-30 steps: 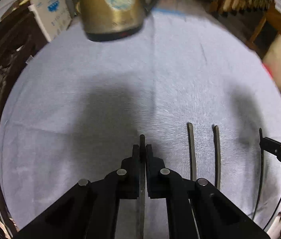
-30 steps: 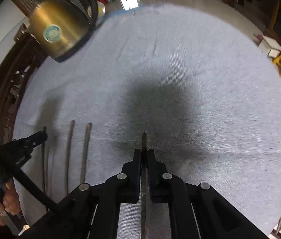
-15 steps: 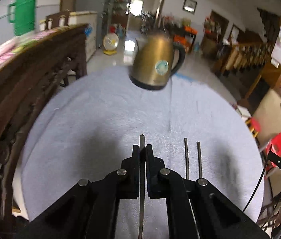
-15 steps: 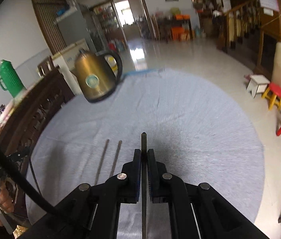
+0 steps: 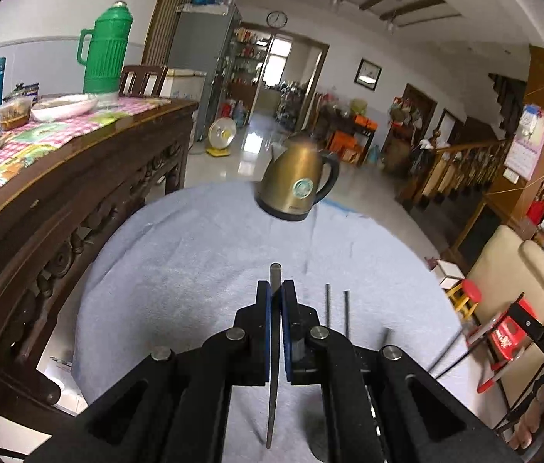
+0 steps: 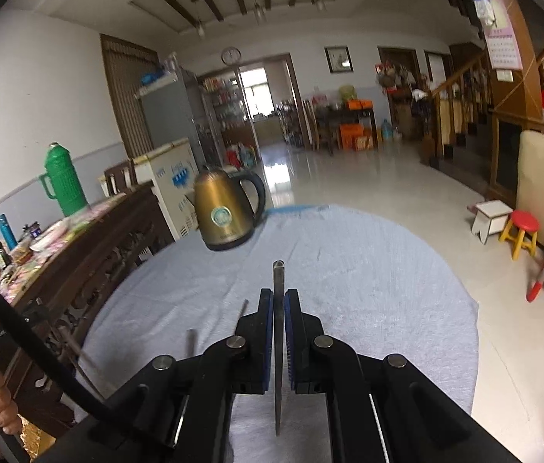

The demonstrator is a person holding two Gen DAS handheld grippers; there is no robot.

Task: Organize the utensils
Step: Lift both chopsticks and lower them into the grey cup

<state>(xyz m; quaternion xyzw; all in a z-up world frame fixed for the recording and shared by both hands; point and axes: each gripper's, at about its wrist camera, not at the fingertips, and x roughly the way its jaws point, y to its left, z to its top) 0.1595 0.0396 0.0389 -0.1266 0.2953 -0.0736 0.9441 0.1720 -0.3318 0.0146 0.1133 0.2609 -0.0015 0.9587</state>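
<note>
Both tongs [image 5: 276, 293] [image 6: 278, 301] now higher; red stool [image 6: 524, 227] only rightward.

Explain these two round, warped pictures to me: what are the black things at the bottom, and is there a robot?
No robot: a person carries a hand-held tool with two black fingers in each hand. Each picture comes from a wide-angle camera on one tool, looking along its fingers. The left gripper is shut on a thin dark metal chopstick; the right gripper is shut on another chopstick. Below lies a round table under a pale blue cloth, with a brass-coloured kettle at its far edge and two more sticks lying side by side.
</note>
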